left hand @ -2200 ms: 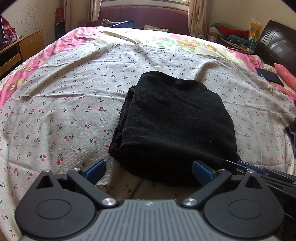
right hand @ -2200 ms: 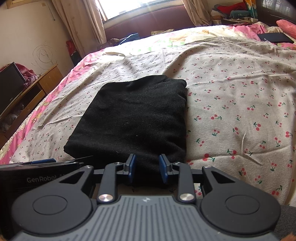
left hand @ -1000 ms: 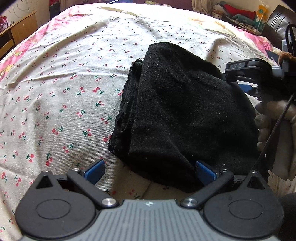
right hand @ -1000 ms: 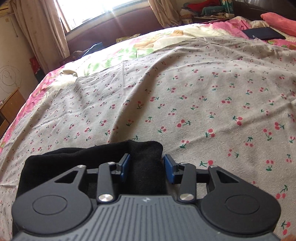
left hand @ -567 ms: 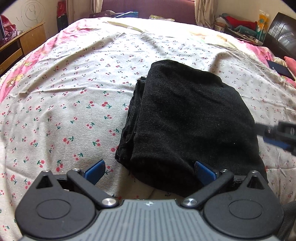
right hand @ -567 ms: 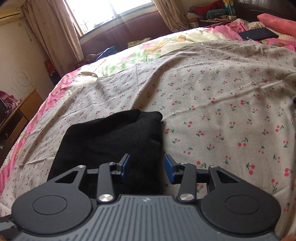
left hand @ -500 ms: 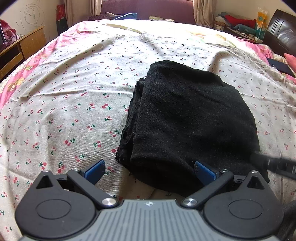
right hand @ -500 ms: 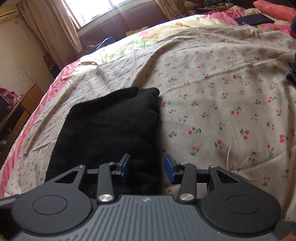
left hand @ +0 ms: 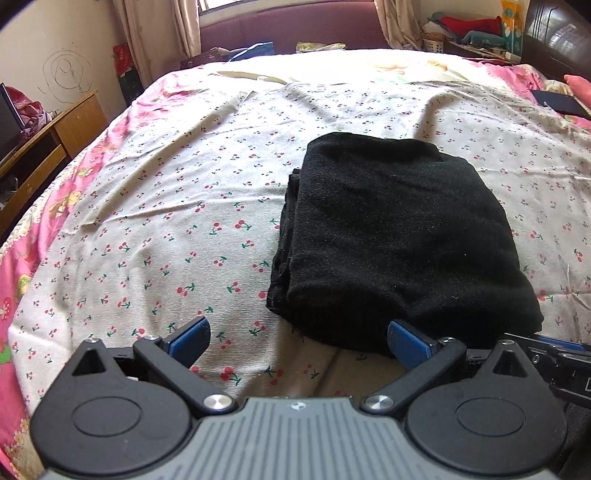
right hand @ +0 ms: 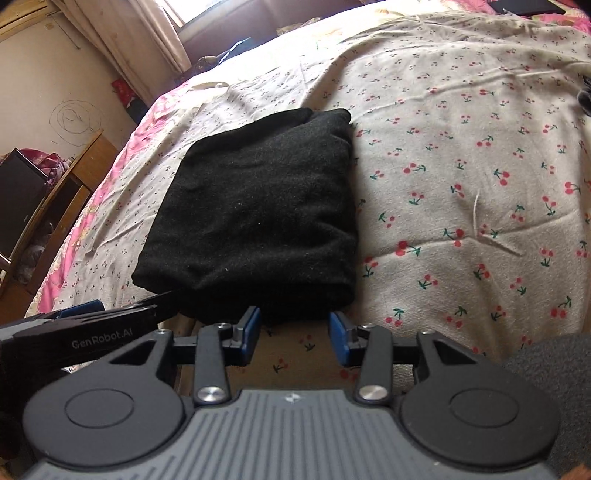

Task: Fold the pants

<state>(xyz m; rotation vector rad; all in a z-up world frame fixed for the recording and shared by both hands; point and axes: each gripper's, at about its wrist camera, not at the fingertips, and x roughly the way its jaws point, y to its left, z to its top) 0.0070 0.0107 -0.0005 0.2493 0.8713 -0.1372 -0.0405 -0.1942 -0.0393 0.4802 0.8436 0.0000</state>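
Note:
The black pants lie folded into a thick rectangle on the cherry-print bedsheet, with stacked layer edges showing on their left side. My left gripper hovers wide open at the near edge of the pants, nothing pinched between its blue pads. In the right wrist view the pants sit just beyond my right gripper, which is partly open with only sheet showing between its fingers. The left gripper shows beside it at the left, and the right gripper pokes into the left wrist view's lower right.
A wooden cabinet with a dark screen stands left of the bed. A dark flat device lies on the bed at the far right. Curtains and a maroon headboard close off the far end.
The right gripper drew back from the far right corner of the pants to their near edge. The left gripper pulled back and up a little; more of the bed shows.

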